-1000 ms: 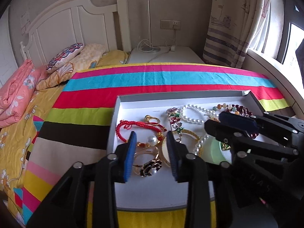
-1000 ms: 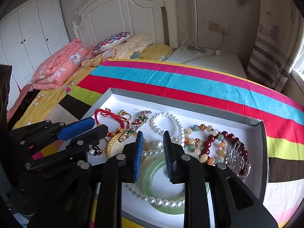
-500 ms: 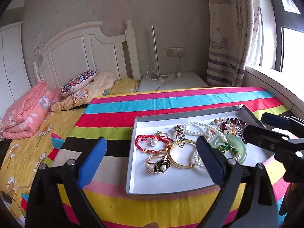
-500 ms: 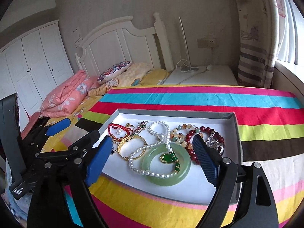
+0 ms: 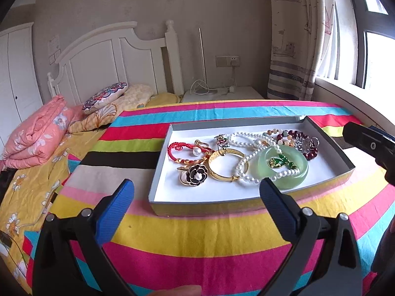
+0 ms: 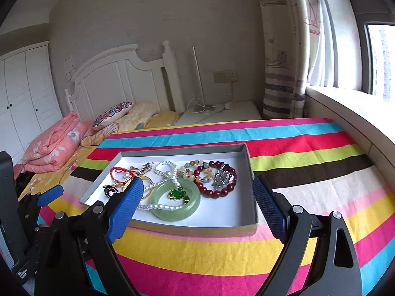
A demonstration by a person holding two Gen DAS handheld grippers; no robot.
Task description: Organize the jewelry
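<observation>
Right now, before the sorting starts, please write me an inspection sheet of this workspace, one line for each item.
Surface: striped bedspread, lying flat.
Job's things: shallow box holding jade bangle, pearl strand, gold bangle, red cord bracelet, dark red bead bracelet, all tangled together.
Clutter: nothing seen.
Grippers: left gripper and right gripper open, jaws just opened, nothing between them.
Cables: white cable on the nightstand.
Surroundings: headboard, pillows, curtain, window.
</observation>
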